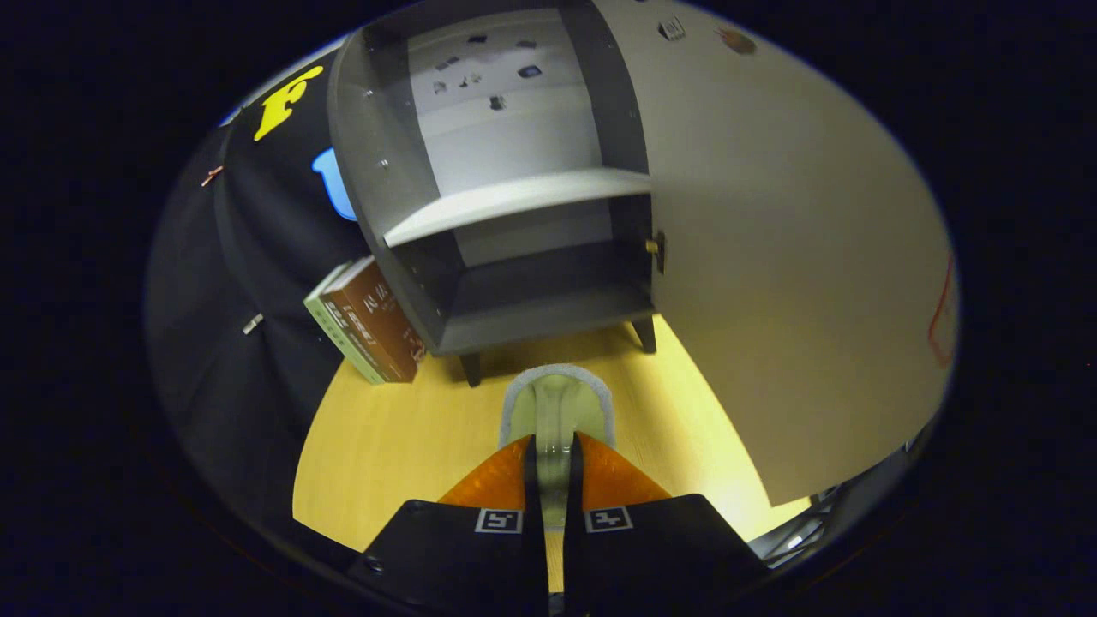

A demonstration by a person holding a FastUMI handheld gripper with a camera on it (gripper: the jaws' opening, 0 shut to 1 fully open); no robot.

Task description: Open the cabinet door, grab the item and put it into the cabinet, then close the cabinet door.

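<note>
The claw (pixel 554 458) is clamped on a slim pale item with a grey rim (pixel 557 403), both fingers pressing its sides, held above the wooden bench (pixel 403 446). Beyond it stands the dark cabinet (pixel 514 317), its pale door (pixel 771 257) swung wide open to the right, one shelf (pixel 514 201) inside. Books (pixel 368 321) lean against the cabinet's left side.

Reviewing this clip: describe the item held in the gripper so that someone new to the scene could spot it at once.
Start at the open grey cabinet standing on the wooden tabletop, its door swung wide. Just in front of its lower shelf, the gripper is shut on a pale, glossy, spoon-like scoop with a light grey rim. Unlike the books leaning beside the cabinet, it is rounded and sits between the fingers.
</note>
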